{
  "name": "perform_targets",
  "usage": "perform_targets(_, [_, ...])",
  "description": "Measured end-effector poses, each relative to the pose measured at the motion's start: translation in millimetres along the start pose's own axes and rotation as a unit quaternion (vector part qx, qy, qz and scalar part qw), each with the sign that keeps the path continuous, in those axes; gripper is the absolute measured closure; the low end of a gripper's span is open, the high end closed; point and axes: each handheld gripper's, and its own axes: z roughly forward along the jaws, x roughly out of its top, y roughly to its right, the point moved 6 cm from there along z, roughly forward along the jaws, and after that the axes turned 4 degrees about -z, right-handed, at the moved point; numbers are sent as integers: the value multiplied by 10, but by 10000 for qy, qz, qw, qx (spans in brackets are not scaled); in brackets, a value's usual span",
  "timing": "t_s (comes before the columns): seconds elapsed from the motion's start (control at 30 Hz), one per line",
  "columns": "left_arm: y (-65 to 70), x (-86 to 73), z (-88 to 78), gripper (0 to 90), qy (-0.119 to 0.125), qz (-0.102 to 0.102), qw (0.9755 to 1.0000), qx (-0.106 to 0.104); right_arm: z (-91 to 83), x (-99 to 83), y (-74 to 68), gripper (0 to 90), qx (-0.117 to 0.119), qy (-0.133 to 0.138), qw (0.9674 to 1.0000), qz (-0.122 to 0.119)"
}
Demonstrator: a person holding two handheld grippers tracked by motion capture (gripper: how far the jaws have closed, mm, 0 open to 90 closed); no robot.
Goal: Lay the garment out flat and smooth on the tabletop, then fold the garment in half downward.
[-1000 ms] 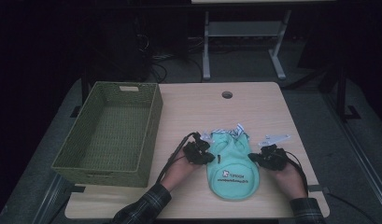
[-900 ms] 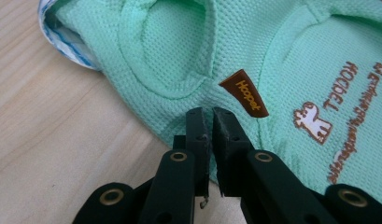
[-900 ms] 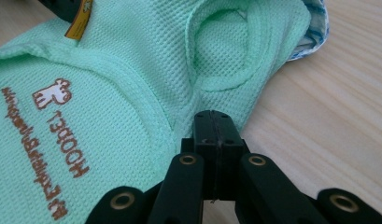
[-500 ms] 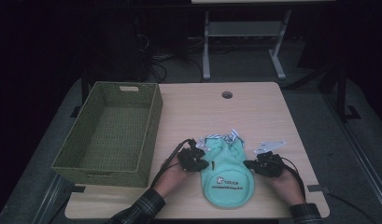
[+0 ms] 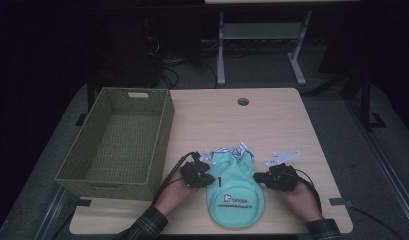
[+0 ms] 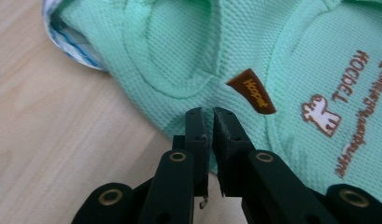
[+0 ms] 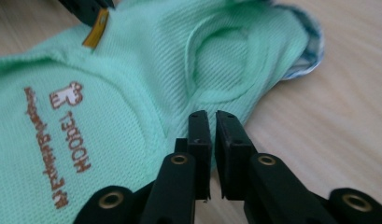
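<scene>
garment [image 5: 235, 186]: mint-green small top | flat on table [image 5: 272, 120] | print up | near front edge

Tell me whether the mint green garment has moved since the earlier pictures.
Yes. The garment has slid toward the table's near edge, away from the cable hole.

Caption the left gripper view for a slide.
Left gripper, nearly closed, at the edge of a mint-green knit pet shirt lying on a light wooden table.

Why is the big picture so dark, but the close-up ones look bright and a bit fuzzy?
High view: dim all round, only the table and mint green garment catch light. Left gripper view: bright, the garment's weave sharp, the near black jaws soft. Right gripper view: bright too, with the printed lettering blurred.
</scene>
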Motion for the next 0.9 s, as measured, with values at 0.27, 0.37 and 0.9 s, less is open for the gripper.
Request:
perform_targets(0.27, [-99,152,-53,681,226,-86,9997,-65,-69,142,191,721,-92,177,9998,89])
perform_targets(0.37, [-158,226,-68,619,338,-127,9993,-44,-79,195,263,694,-115,192,9996,149])
perform_targets(0.9, [-555,546,-53,559,631,-294,9972,284,44,491,549,664,-137,338,9989,308])
